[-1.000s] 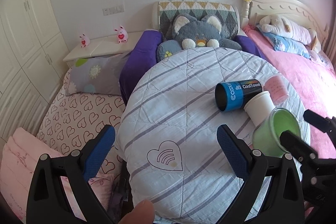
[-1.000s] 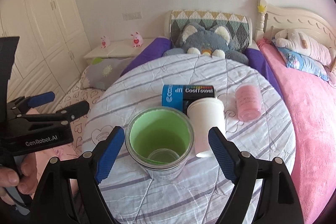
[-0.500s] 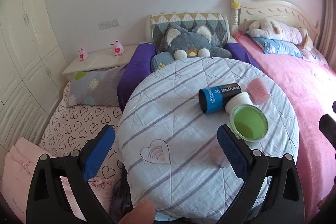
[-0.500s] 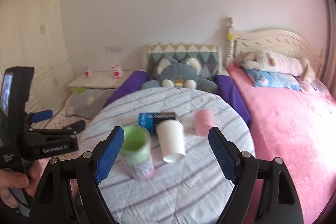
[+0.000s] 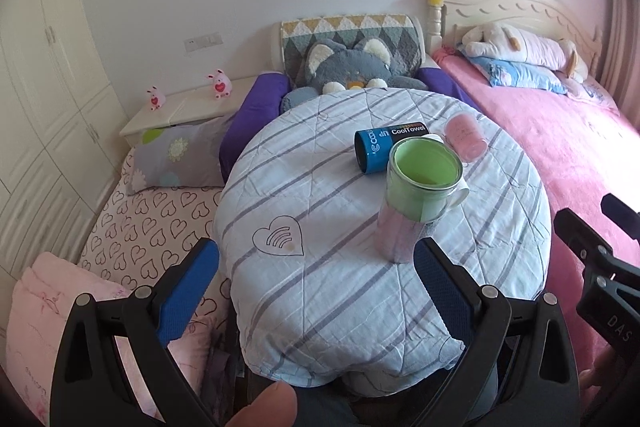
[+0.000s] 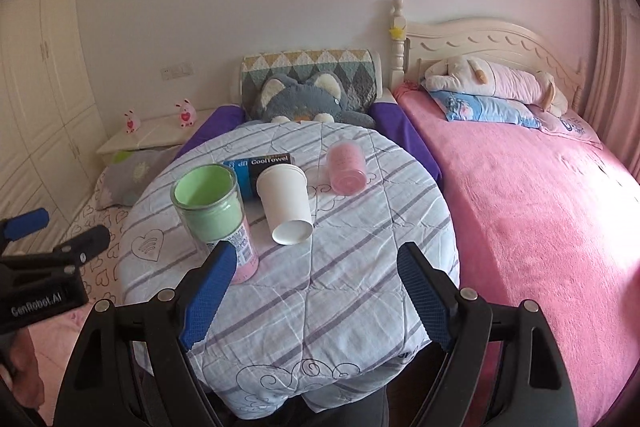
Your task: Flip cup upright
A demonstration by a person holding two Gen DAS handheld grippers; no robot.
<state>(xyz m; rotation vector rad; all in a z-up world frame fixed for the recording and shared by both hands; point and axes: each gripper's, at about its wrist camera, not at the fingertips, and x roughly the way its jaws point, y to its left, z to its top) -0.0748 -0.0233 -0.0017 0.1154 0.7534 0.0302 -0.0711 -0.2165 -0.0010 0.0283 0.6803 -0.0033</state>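
Note:
A clear cup with a green lining stands upright, mouth up, on the round quilt-covered table. A white paper cup lies on its side behind it, mostly hidden in the left wrist view. A pink cup and a blue CoolTowel can also lie on their sides. My left gripper is open and empty near the table's front edge. My right gripper is open and empty, drawn back from the cups.
A pink bed runs along the right. A grey cat plush and purple cushions sit behind the table. A heart-print mattress and white nightstand are at the left. White wardrobes line the left wall.
Both grippers pulled back from the table, then came a little closer. The right gripper, which framed the green cup a second ago, is now clear of it. The green cup stands upright throughout.

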